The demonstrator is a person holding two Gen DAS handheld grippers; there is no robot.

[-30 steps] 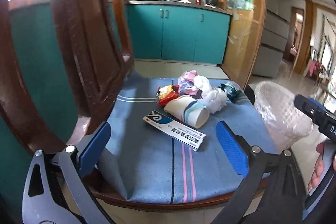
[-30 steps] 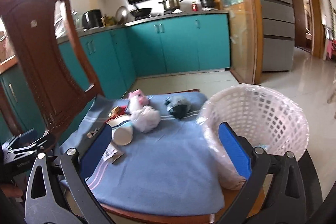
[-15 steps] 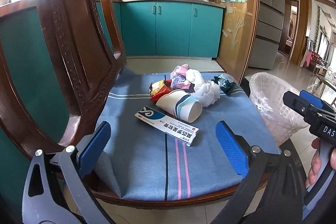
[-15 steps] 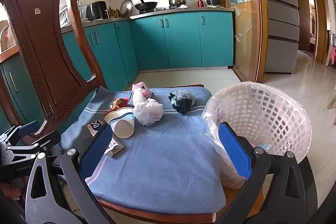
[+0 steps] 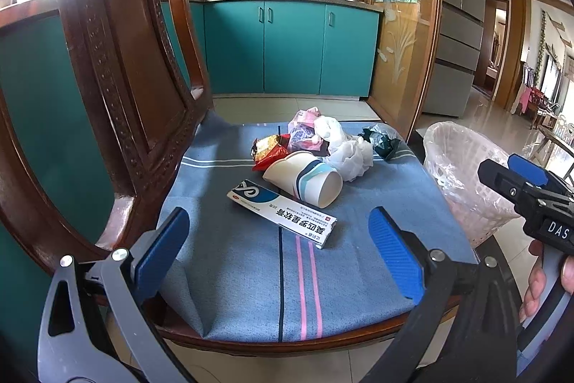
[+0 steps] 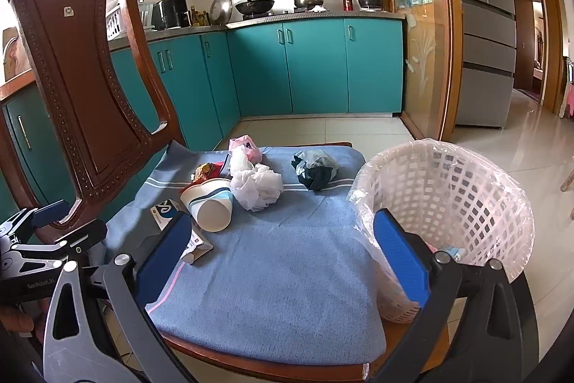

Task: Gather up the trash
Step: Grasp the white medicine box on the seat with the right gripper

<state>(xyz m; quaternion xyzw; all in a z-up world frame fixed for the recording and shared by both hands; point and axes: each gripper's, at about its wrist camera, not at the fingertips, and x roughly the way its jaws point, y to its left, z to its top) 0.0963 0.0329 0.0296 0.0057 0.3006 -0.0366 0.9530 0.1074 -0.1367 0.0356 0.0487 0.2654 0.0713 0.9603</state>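
Trash lies on a blue cushion (image 5: 251, 268) on a wooden chair. A long white-and-blue box (image 5: 283, 212) lies nearest, then a tipped paper cup (image 5: 305, 178), a red snack wrapper (image 5: 267, 149), a pink bag (image 5: 303, 128), crumpled white plastic (image 5: 348, 149) and a dark crumpled bag (image 5: 382, 140). A white lined basket (image 6: 448, 200) stands at the cushion's right edge. My left gripper (image 5: 280, 253) is open and empty, short of the box. My right gripper (image 6: 283, 257) is open and empty over the cushion's front, beside the basket.
The carved chair back (image 6: 82, 88) rises at the left. Teal kitchen cabinets (image 6: 315, 67) and a stove with pots stand behind. Tiled floor (image 6: 502, 139) spreads to the right. The right gripper shows at the right edge of the left wrist view (image 5: 527, 192).
Both cameras have steadied and levelled. The left gripper has eased slightly toward the box. Nothing has been picked up; both jaws stay open.
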